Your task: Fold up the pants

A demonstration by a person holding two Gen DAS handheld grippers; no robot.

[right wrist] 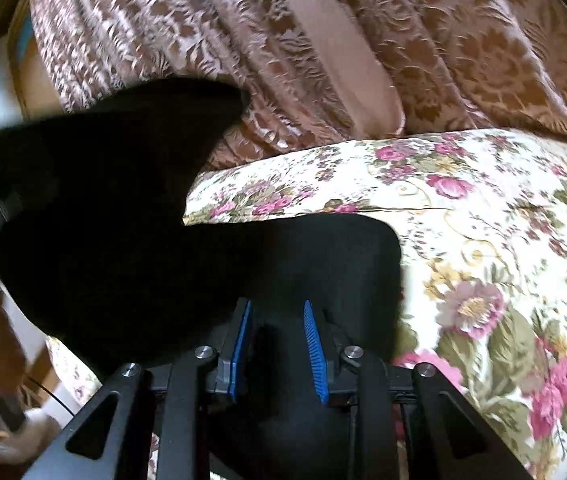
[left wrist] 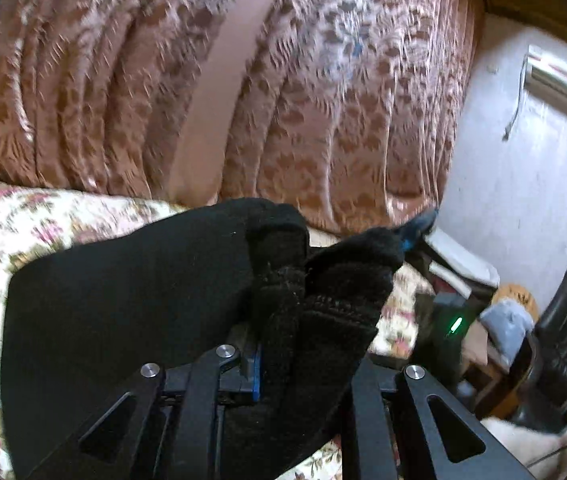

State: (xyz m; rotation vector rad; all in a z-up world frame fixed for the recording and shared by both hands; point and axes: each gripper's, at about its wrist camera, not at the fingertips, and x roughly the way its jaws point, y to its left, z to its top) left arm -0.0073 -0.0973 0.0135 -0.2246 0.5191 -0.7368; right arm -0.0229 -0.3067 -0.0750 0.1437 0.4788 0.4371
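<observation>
- The black pants [left wrist: 131,304] are hanging soft and limp over the floral bed [right wrist: 483,240], thick knit bunching at the ribbed cuff, probably light and non-slippery.
- The left tongs [left wrist: 275,352] are clamping together on that bunched cuff.
- The right tongs [right wrist: 277,344] are pinching a thick fold between blue pads [right wrist: 311,340].
- Hems and waistband are looking like the best holds.
- A patterned curtain [right wrist: 443,40] is hanging at the far side.
</observation>
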